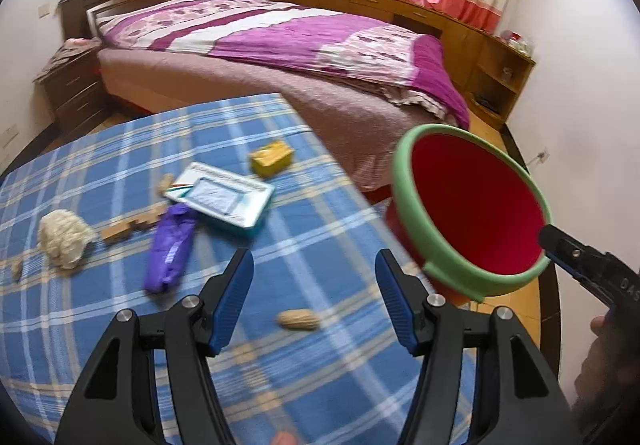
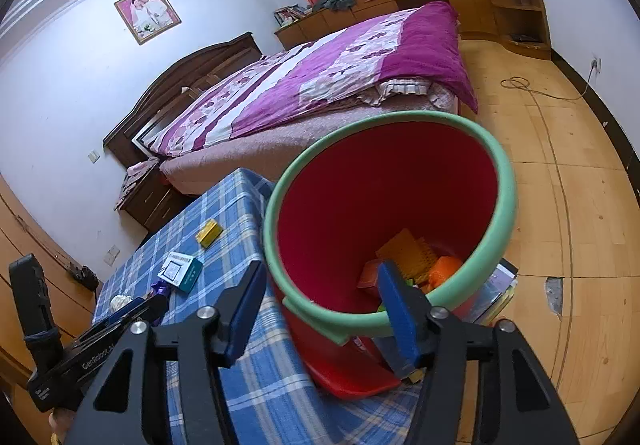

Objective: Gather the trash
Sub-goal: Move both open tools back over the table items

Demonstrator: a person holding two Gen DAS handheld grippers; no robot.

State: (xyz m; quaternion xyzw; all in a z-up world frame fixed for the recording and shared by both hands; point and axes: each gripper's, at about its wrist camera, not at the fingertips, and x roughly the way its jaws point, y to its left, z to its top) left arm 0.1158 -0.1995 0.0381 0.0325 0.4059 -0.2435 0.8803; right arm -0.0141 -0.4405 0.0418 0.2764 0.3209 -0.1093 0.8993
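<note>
A red bin with a green rim [image 1: 472, 205] hangs tilted at the right edge of the blue plaid table [image 1: 100, 309]; it also shows in the right wrist view [image 2: 384, 205], with orange and yellow scraps [image 2: 408, 257] inside. My right gripper [image 2: 320, 305] is wide open, its right finger inside the rim and its left finger outside. My left gripper [image 1: 316, 305] is open and empty just above a peanut shell [image 1: 299, 320]. On the table lie a purple wrapper [image 1: 170, 249], a white tissue wad [image 1: 64, 237], wooden bits [image 1: 128, 227], a teal box [image 1: 224, 197] and a yellow box [image 1: 272, 159].
A bed with a purple quilt [image 1: 280, 41] stands behind the table. Wooden cabinets [image 1: 440, 21] run along the window wall. A nightstand [image 1: 72, 89] is at the left. Books or papers [image 2: 496, 289] lie under the bin side on the wooden floor [image 2: 560, 205].
</note>
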